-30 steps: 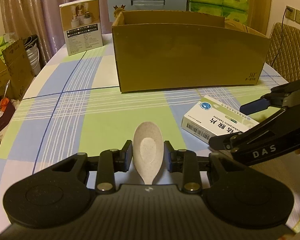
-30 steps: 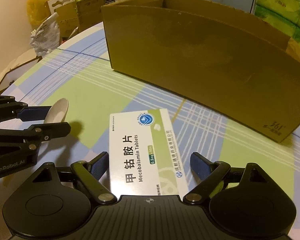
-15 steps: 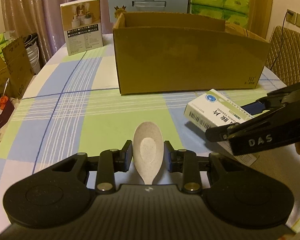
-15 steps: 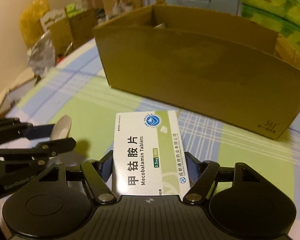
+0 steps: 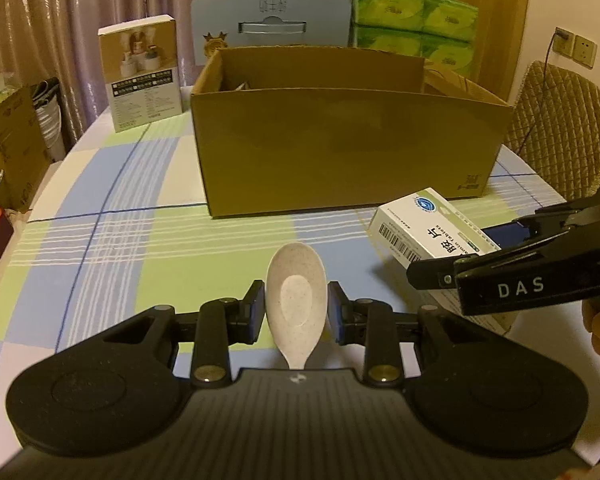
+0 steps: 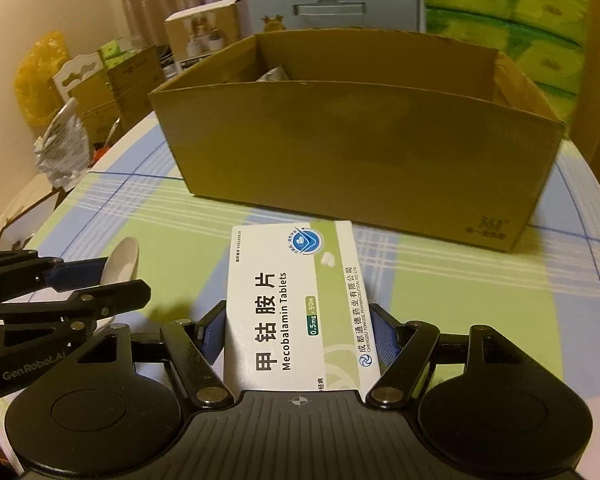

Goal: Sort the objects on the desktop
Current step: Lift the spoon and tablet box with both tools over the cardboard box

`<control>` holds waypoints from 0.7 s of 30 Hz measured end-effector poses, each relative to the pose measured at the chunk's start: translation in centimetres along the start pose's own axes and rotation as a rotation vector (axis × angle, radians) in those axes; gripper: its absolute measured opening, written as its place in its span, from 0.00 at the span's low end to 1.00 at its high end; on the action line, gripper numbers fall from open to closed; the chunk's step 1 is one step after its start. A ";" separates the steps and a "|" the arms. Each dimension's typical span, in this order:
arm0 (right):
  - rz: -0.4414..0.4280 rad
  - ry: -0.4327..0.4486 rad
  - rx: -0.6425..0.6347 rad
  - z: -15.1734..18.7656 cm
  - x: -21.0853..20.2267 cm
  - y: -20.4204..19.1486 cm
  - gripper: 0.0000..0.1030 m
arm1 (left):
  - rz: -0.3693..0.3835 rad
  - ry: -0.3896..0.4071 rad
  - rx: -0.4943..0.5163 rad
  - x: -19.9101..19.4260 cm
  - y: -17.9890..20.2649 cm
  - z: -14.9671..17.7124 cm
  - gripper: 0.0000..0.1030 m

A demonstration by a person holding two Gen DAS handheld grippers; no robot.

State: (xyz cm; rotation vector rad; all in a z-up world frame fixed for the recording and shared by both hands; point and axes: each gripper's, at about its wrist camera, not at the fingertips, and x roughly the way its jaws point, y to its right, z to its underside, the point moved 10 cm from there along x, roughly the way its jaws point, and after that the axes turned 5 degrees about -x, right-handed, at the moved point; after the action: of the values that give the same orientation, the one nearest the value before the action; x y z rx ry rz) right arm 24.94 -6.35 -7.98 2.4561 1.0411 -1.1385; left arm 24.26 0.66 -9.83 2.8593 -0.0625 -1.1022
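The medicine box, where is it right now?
The medicine box is clamped in the right tool, lifted above the checked table, just in front of the cardboard box.

Spoon (image 5: 296,300) left of tablet box (image 5: 428,224) (carton (image 5: 348,152) behind, seemingly holding something).

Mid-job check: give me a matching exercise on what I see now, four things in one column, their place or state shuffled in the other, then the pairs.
Things:
1. Speckled off-white plastic spoon
2. White-and-green cardboard medicine box
3. Open brown cardboard box
4. Green tissue packs

Places or states:
A. Stacked behind the brown box
B. Clamped in the right gripper
C. Standing on the checked tablecloth
D. Clamped in the left gripper

Pairs: 1-D, 2-B, 3-C, 4-A
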 end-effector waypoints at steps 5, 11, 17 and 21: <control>0.017 0.019 0.037 0.4 -1.4 0.7 0.67 | 0.016 -0.015 0.003 -0.2 0.5 0.2 0.26; 0.038 0.055 0.081 0.1 -3.3 1.1 0.67 | 0.026 -0.003 -0.001 -0.9 0.8 -0.6 0.26; 0.052 0.199 0.070 -5.2 -7.9 2.5 0.67 | 0.064 0.041 -0.002 -2.8 1.7 -3.6 0.26; 0.072 0.244 0.069 -10.2 -9.5 4.8 0.67 | 0.070 0.084 0.040 -3.9 1.9 -7.3 0.26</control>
State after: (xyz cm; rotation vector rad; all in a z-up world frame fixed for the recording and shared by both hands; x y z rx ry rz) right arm 29.85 -9.65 5.49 2.7160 0.9814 -0.8834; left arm 26.29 -0.57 -1.66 2.9105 -0.1802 -0.9781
